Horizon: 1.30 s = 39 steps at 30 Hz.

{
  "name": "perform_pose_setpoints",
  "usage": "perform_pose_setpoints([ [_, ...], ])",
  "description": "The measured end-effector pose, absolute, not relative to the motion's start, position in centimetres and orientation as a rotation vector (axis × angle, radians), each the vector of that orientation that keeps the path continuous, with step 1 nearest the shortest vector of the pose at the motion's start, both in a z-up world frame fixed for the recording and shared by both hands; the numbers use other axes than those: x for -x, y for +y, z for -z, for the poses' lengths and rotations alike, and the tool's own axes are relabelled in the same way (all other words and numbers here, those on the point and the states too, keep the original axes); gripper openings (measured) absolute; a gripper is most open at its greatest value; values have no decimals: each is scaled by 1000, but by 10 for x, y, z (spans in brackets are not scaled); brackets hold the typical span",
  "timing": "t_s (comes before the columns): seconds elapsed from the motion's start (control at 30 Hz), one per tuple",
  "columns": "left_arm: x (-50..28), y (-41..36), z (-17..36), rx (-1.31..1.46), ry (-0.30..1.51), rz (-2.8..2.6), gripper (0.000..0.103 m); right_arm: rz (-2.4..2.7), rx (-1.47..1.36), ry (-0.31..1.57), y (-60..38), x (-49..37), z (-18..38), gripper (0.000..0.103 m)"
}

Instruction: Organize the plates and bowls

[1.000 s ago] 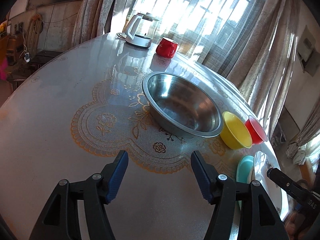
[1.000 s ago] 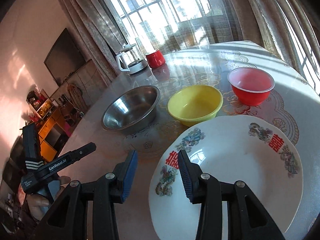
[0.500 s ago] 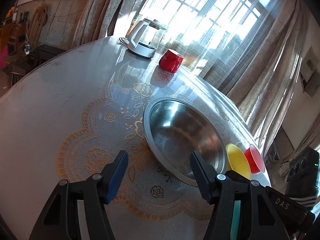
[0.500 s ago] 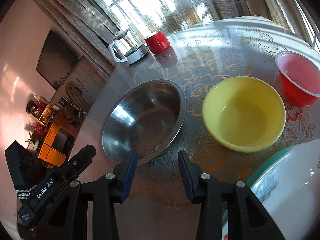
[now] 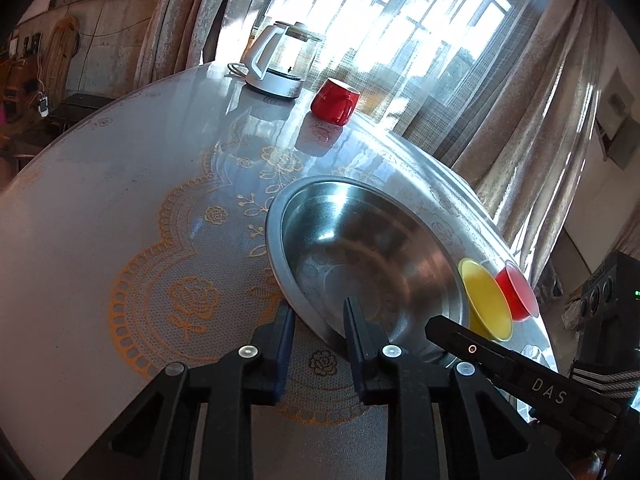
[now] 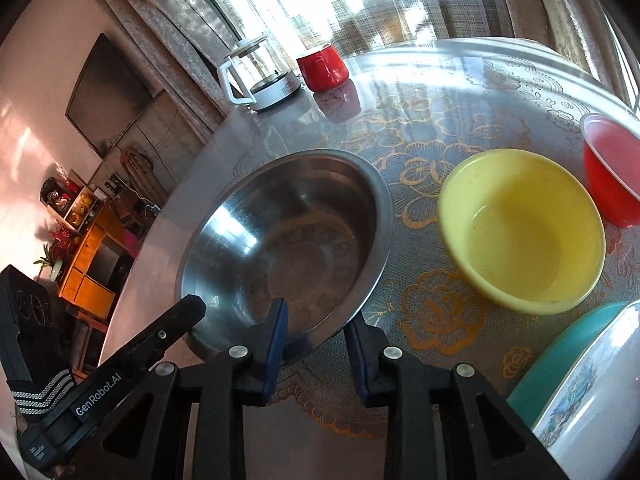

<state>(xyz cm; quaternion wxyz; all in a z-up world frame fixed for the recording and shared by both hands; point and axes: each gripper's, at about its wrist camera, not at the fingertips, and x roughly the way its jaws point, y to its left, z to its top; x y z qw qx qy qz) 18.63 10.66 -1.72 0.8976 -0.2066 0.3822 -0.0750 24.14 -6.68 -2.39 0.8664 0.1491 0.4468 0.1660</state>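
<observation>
A wide steel bowl [image 5: 360, 248] [image 6: 288, 240] stands on the lace-patterned round table [image 5: 100, 220]. My left gripper [image 5: 319, 320] straddles the bowl's near rim, one finger outside and one inside. Its jaws are closing, with a gap still showing at the rim. My right gripper [image 6: 316, 324] straddles the same bowl's rim further round, and its jaws are closing too, with a gap left. To the right sit a yellow bowl [image 6: 520, 228] [image 5: 484, 300] and a red bowl [image 6: 608, 168] [image 5: 518, 292]. A white patterned plate [image 6: 600, 380] lies on a teal plate [image 6: 568, 348].
A glass kettle [image 5: 280, 64] [image 6: 260, 76] and a red mug [image 5: 334, 100] [image 6: 322, 66] stand at the far edge by the curtained window. The two gripper bodies lie close together at the bowl's near side. Bare tabletop stretches to the left of the bowl.
Both grippers came up to the steel bowl and their jaws narrowed around its rim. The right one swung left, away from the white plate.
</observation>
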Motion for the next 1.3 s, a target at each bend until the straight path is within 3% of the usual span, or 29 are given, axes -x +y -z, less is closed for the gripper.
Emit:
perform_pose_setpoints([
  [1.03, -33, 109, 16, 415, 778, 179, 30, -564, -280, 920, -73, -113, 29, 32],
  [1.3, -37, 118, 13, 371, 756, 62, 40, -506, -277, 885, -79, -113, 32, 41],
])
